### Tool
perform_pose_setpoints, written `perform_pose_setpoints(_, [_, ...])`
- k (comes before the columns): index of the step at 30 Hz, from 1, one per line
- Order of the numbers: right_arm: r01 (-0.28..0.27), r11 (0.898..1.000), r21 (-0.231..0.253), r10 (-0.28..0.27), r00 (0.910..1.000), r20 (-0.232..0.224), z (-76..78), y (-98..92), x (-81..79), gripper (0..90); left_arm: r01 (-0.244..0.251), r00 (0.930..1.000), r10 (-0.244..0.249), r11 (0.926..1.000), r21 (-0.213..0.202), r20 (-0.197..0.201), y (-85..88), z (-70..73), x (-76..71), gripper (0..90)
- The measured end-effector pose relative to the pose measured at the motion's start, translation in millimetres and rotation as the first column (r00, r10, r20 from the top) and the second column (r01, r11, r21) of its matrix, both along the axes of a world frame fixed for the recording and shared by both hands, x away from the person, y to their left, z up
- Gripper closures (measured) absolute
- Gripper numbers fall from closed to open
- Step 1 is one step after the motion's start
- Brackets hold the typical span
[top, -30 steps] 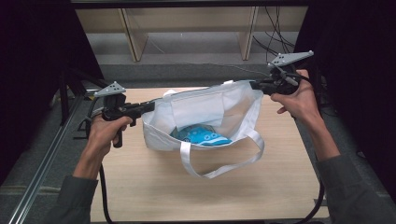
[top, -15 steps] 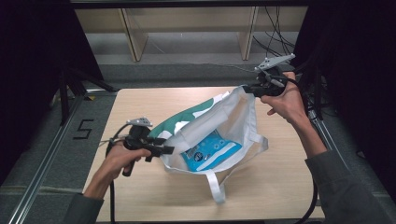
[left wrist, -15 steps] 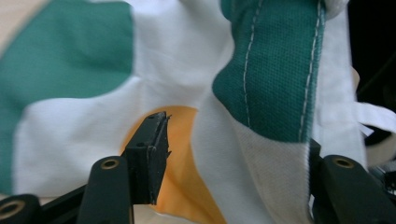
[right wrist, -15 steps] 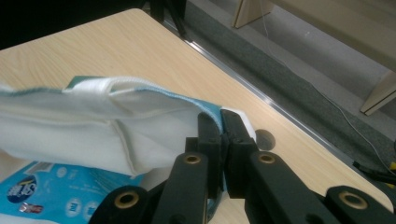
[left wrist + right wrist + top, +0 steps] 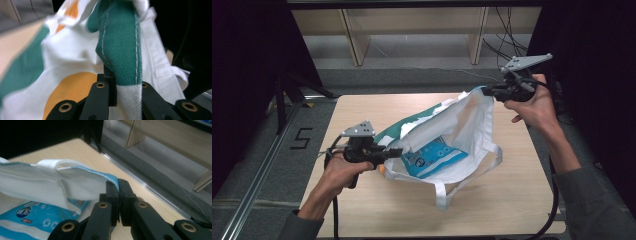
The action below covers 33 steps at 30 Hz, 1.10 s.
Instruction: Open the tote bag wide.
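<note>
Bag [image 5: 462,135]: white cloth tote with green and orange patches, lying on our desk [image 5: 512,210], its mouth held open between our two grippers and tilted toward our left.
Packet [image 5: 434,155]: blue and white, inside the bag, resting on its lower wall.
Left gripper [image 5: 398,152]: low over the desk at the bag's near left rim; our jaws have just been closing and now pinch the green and white strap [image 5: 125,75].
Right gripper [image 5: 484,91]: raised at the far right corner; our jaws are clamped together on the bag's blue-edged rim [image 5: 110,178].
Loose handle [image 5: 444,192]: white loop trailing on the desk toward us.
</note>
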State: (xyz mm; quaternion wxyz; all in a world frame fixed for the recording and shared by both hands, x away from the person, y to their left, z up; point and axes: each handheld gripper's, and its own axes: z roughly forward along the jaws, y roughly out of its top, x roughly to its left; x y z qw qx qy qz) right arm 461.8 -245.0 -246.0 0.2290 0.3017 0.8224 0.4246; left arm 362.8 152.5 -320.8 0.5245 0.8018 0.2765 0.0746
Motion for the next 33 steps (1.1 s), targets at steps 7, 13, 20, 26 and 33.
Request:
perform_pose_setpoints(7, [0.024, 0.996, 0.084, -0.03, 0.9967, 0.075, 40.3, -25.3, -14.6, 88.8, -0.013, 0.9986, 0.018, 0.9967, -0.079, 0.05, 2.1, 64.5, 13.3, 85.8])
perform_pose_setpoints(13, [0.028, 0.996, 0.081, -0.035, 0.9955, 0.088, 38.4, -29.2, -12.8, 88.7, -0.069, 0.9976, 0.068, 0.9886, -0.134, -0.009, 10.5, 60.5, 48.5, 85.7])
perform_pose_setpoints(20, [0.049, 0.997, 0.057, -0.051, 0.9979, 0.041, 18.9, -19.8, 5.4, 88.6, -0.149, 0.9884, 0.144, 0.9783, -0.144, -0.05, 23.2, 39.3, 73.2, 83.0])
perform_pose_setpoints(26, [0.041, 0.998, 0.054, -0.042, 0.999, 0.013, -0.4, -2.0, 18.0, 88.5, -0.194, 0.9792, 0.185, 0.9739, -0.117, -0.082, 42.4, 5.3, 76.7, 81.8])
perform_pose_setpoints(33, [0.041, 0.999, -0.031, -0.043, 0.9959, -0.079, -28.4, 22.1, 34.4, 84.2, -0.229, 0.9613, 0.203, 0.9648, -0.13, -0.186, 53.2, -41.5, 83.2, 82.7])
